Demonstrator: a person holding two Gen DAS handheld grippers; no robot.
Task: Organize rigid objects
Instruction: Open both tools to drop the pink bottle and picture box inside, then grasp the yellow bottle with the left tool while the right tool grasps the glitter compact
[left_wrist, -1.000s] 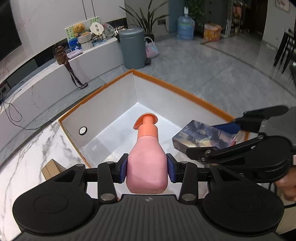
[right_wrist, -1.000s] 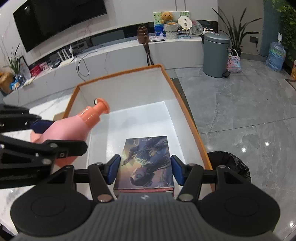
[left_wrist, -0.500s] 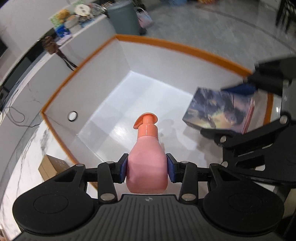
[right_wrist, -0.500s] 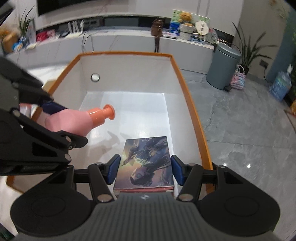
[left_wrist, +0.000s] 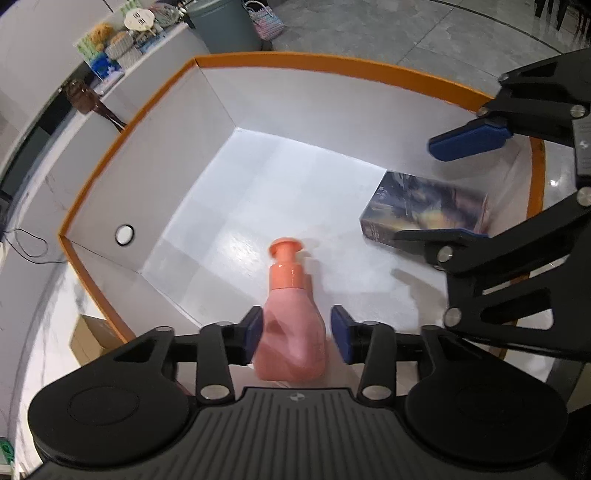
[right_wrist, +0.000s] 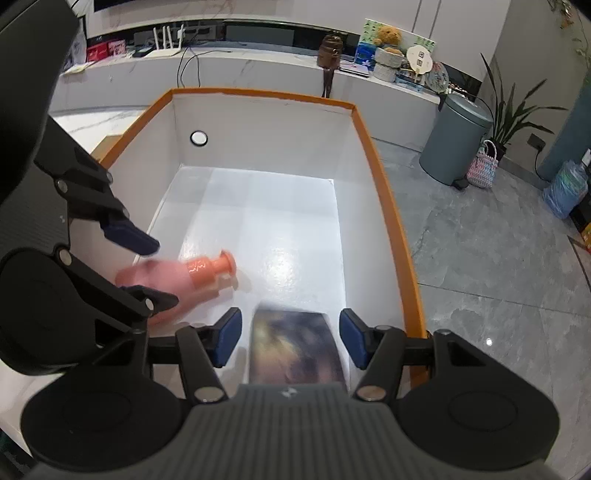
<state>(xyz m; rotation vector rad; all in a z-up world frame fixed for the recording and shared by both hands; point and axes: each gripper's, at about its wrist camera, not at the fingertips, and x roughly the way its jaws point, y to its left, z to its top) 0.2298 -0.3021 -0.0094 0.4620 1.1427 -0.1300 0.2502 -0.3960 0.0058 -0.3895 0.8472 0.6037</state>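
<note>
The pink pump bottle (left_wrist: 291, 325) lies on the floor of the orange-rimmed box (left_wrist: 332, 64), directly between the left gripper (left_wrist: 295, 328) jaws, its long axis pointing away along them. Those jaws stand open, a gap on each side, holding nothing. The right gripper (right_wrist: 290, 338) is likewise spread wide around the book (right_wrist: 295, 345), released near the box's right wall.

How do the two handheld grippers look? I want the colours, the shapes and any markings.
Both the left gripper and the right gripper are matte black, with ribbed bodies, two round discs, silver screws and a small white logo. Their fingers carry blue pads. No cables, hands or sleeves show.
</note>
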